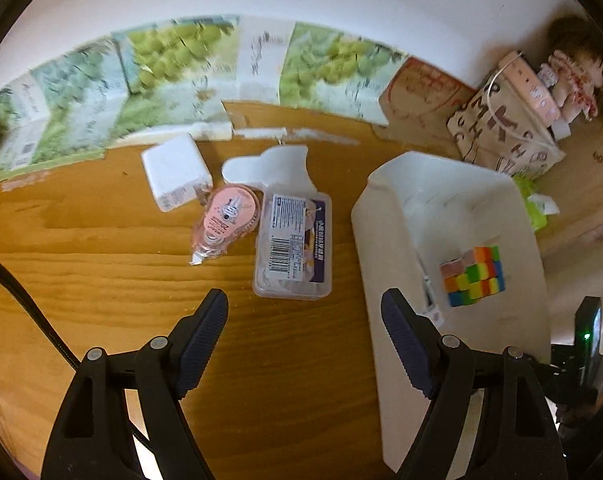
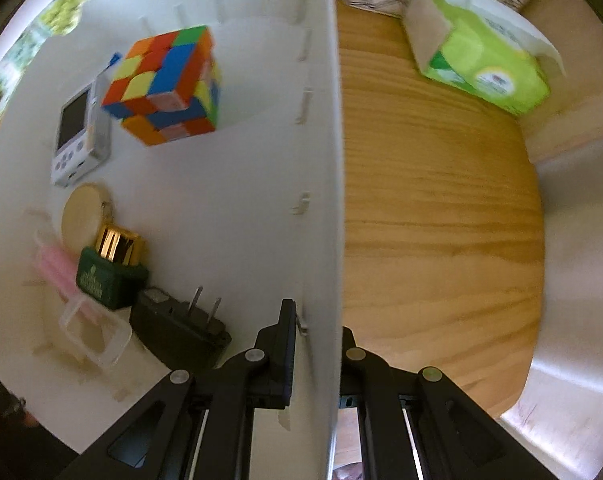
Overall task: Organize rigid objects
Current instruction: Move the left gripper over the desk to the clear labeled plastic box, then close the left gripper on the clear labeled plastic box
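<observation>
My left gripper [image 1: 304, 312] is open and empty above the wooden table, just short of a clear plastic box with a barcode label [image 1: 292, 245]. Beyond it lie a pink tape dispenser [image 1: 225, 220], a white charger [image 1: 176, 172] and a white scoop-shaped piece [image 1: 269, 166]. My right gripper [image 2: 316, 320] is shut on the right wall of the white bin [image 2: 321, 160]. The bin also shows in the left wrist view [image 1: 389, 216]. It holds a colour cube [image 2: 167, 84], a small white handheld device [image 2: 79, 136], a green bottle with gold cap [image 2: 111, 272], a black plug [image 2: 177, 328] and a clear lid [image 2: 95, 334].
Grape-printed cartons [image 1: 173, 64] line the back of the table. A cardboard box [image 1: 421, 100], a printed bag [image 1: 505, 132] and a doll [image 1: 573, 80] stand at back right. A green tissue pack [image 2: 481, 52] lies right of the bin. The table's edge [image 2: 537, 240] curves at right.
</observation>
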Motion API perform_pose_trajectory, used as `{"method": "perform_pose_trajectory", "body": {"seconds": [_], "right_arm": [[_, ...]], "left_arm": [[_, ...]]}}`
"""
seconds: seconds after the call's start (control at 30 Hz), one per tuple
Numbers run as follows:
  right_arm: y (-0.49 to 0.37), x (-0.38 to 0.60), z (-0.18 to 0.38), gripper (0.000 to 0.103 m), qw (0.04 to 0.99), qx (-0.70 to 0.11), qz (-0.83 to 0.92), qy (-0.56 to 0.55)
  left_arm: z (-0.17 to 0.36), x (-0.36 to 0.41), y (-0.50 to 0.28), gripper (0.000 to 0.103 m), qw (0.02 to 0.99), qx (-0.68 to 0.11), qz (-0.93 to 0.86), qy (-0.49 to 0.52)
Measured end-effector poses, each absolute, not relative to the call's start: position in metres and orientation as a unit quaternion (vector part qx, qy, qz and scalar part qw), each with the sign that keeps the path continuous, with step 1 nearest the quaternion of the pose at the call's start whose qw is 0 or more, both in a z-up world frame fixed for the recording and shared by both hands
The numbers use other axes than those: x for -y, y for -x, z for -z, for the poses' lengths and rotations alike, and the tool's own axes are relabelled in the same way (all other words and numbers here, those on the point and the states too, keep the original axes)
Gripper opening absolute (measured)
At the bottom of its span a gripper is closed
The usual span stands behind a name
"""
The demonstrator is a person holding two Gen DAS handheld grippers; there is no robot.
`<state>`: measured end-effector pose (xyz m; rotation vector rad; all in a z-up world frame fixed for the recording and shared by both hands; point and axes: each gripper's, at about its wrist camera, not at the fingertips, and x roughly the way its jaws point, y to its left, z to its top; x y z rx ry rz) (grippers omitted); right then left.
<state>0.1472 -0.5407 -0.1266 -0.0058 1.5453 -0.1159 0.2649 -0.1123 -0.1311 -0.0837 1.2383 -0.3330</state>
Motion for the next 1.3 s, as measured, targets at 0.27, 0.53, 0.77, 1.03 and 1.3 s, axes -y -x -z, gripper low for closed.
{"method": "perform_pose_trajectory", "body": {"seconds": [0.27,0.53,0.77,1.03,1.3], "right_arm": [[-0.152,0.549,0.123,0.011,0.713,-0.693,0.096,-0.045],[-0.15,0.561,0.118,0.013,0.712,-0.687,0.13,-0.061],[-0.147,0.565,0.115,0.013,0.714,-0.681,0.145,-0.076],[-0.144,0.569,0.114,0.013,0.714,-0.679,0.148,-0.086],[-0.149,0.569,0.121,0.013,0.708,-0.688,0.137,-0.078]], "left_arm": [[0.166,0.118,-0.296,0.082,0.771,-0.606,0.189,0.047],[0.189,0.125,-0.311,0.081,0.75,-0.632,0.188,0.043],[0.196,0.131,-0.316,0.072,0.743,-0.644,0.181,0.034],[0.197,0.133,-0.319,0.069,0.74,-0.647,0.182,0.028],[0.192,0.129,-0.313,0.068,0.747,-0.641,0.174,0.039]]}}
